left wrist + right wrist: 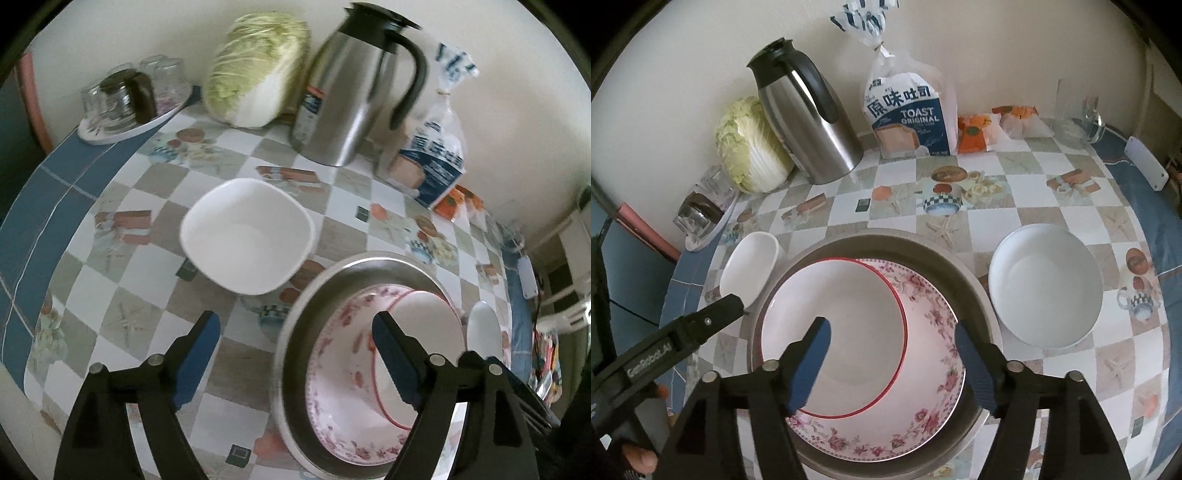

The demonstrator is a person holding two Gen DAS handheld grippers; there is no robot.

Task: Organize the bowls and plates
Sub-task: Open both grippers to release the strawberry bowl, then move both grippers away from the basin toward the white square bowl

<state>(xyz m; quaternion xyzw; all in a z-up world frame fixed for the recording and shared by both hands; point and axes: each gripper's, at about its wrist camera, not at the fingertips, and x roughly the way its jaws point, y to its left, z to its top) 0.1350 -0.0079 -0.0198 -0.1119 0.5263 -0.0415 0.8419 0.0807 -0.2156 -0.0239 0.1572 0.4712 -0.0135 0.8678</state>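
Note:
A steel basin (975,291) sits on the checked tablecloth and holds a pink floral plate (931,332). A white red-rimmed plate (842,314) lies on top of the floral plate, shifted left. My right gripper (891,326) hangs open above both plates with nothing between its blue pads. To the basin's right stands a round white bowl (1045,284); to its left, a square white bowl (750,269). In the left wrist view my left gripper (295,321) is open and empty over the basin's (295,369) left rim, and the square bowl (247,236) lies just beyond it.
Along the wall stand a cabbage (750,147), a steel jug (812,122), a toast bag (908,114), orange packets (975,136) and a glass mug (1089,122). Upturned glasses sit on a tray (125,99) at the far left. A white device (1147,162) lies at the table's right edge.

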